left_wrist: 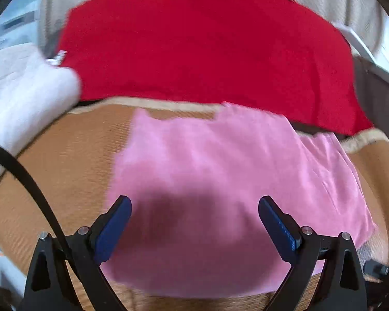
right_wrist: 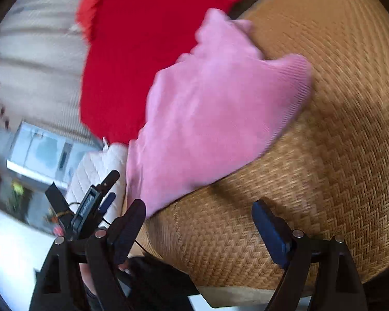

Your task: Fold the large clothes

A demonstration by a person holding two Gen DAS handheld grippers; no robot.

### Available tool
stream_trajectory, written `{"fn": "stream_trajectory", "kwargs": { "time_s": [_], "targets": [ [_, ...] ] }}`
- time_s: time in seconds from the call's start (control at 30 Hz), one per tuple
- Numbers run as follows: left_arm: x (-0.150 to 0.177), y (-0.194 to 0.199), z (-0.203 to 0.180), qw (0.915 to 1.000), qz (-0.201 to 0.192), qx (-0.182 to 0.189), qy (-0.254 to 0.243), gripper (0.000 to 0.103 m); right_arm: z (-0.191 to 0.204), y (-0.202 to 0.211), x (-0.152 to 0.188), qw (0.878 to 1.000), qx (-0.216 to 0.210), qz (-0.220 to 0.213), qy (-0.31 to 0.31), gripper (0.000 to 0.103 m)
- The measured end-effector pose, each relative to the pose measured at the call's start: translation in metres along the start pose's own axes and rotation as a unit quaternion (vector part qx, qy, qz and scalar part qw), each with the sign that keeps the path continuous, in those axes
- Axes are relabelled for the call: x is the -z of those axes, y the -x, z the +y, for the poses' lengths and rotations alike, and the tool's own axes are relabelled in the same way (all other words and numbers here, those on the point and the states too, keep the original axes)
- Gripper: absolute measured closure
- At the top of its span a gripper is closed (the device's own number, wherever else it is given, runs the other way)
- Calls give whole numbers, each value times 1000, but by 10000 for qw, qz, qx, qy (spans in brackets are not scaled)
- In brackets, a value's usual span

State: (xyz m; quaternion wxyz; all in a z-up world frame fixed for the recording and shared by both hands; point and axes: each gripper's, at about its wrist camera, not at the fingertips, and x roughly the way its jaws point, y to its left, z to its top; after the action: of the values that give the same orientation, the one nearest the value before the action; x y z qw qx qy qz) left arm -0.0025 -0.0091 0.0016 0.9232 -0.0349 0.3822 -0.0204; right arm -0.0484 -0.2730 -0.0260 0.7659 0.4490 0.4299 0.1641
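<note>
A red cloth lies across the far edge of the woven mat, with a white quilted bundle at its left end. The pink garment lies spread on the mat. The left gripper hovers over its near part, jaws wide apart, gripping nothing. The right gripper stands open over bare mat, the garment's edge near its left finger.

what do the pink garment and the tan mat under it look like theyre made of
Pink garment: looks like a soft knit fabric, matte; fine ribbing shows along its edge, though blur hides more. Tan mat: seems woven rattan or bamboo strips with a slight sheen, given the clear herringbone weave.
</note>
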Motion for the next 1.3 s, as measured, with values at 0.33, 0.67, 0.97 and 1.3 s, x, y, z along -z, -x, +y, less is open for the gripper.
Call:
{"fn": "stream_trajectory", "kwargs": {
  "time_s": [0.33, 0.67, 0.97, 1.3],
  "targets": [
    [5, -46, -26, 9987, 280, 426, -80, 1, -7, 3, -45, 9958, 84, -710, -573, 16],
    [3, -53, -21, 9964, 387, 739, -155, 0, 19, -21, -47, 9932, 763, -871, -102, 14],
    [7, -46, -20, 9966, 352, 721, -192, 0, 29, -35, -50, 9898, 1057, -952, 17, 13],
    [-2, -19, -3, 9950, -188, 944, 266, 0, 35, -42, -53, 9867, 1326, -912, 224, 13]
  ]
}}
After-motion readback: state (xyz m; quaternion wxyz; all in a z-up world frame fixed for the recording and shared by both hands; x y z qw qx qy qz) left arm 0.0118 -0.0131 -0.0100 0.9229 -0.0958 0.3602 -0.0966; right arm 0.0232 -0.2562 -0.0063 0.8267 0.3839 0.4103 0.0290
